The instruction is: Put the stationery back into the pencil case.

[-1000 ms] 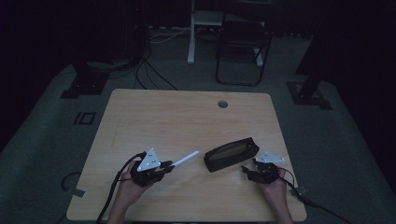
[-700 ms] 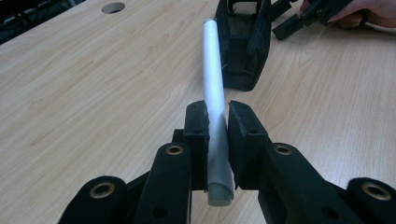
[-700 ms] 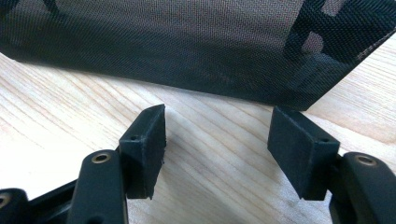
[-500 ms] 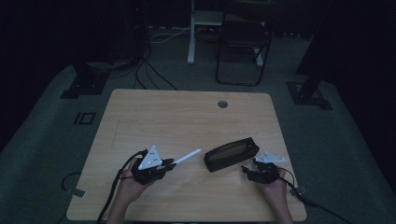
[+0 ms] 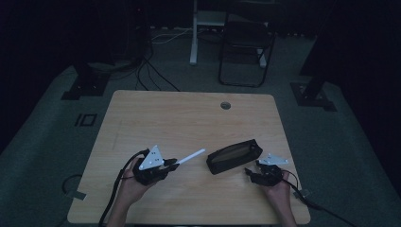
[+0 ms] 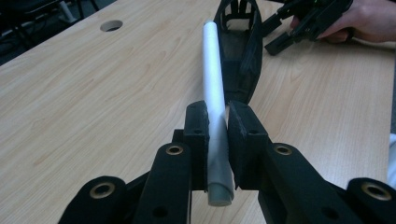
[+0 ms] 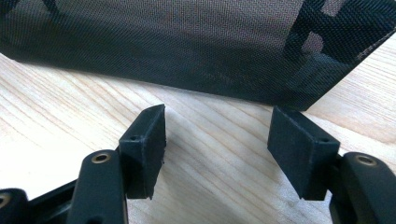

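My left gripper (image 6: 217, 122) (image 5: 166, 164) is shut on a white pen-like tube (image 6: 213, 79) (image 5: 191, 156), whose free end points at the open end of a black mesh pouch (image 6: 243, 51) (image 5: 234, 155) lying on the wooden table (image 5: 189, 123). The tube's tip sits just short of the pouch's mouth. My right gripper (image 7: 217, 130) (image 5: 251, 174) rests on the table at the pouch's near right end, jaws open with bare wood between them. Its fingertips (image 7: 150, 126) stop just short of the pouch's mesh side (image 7: 187, 42).
A round cable hole (image 5: 225, 105) lies near the table's far edge. Beyond the table stand a chair (image 5: 246, 42) and stand bases (image 5: 80, 87) on a dark floor with cables. A cable (image 5: 116, 189) trails off the table's near edge from my left gripper.
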Demonstrator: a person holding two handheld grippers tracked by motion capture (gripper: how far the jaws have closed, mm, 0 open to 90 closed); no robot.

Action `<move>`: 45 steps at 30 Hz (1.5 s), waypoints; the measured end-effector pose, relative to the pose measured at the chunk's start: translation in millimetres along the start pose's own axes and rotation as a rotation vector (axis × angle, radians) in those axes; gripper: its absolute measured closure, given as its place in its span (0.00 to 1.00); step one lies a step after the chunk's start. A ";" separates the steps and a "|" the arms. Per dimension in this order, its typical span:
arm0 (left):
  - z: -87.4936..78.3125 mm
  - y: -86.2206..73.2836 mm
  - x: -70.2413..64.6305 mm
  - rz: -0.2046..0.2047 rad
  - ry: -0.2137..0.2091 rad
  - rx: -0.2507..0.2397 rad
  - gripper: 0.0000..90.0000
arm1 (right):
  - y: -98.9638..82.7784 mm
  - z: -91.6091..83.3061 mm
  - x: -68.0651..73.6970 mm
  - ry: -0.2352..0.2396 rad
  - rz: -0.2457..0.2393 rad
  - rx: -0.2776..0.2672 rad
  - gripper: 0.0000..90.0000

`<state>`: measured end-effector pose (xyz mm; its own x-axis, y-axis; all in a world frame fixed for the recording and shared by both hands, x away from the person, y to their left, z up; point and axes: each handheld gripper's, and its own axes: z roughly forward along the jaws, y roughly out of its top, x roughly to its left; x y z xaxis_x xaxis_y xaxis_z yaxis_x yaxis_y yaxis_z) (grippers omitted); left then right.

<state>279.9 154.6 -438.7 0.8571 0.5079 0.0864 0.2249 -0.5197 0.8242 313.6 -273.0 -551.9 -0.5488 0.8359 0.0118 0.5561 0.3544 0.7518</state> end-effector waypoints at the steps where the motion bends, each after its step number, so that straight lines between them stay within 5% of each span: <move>1: -0.1 0.3 0.2 0.002 0.001 0.000 0.88 | 0.0 0.0 -0.1 0.000 0.000 0.000 0.41; 33: 7.0 19.1 4.8 0.020 -0.020 -0.023 0.88 | 0.3 0.2 -0.5 0.002 0.000 0.001 0.41; 45: 22.7 32.3 3.4 0.035 -0.043 -0.026 0.88 | 0.8 0.4 -1.7 0.002 -0.003 0.004 0.41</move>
<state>300.7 123.9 -424.5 0.8836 0.4592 0.0913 0.1831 -0.5184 0.8353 315.2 -274.0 -551.6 -0.5517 0.8339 0.0116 0.5569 0.3581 0.7494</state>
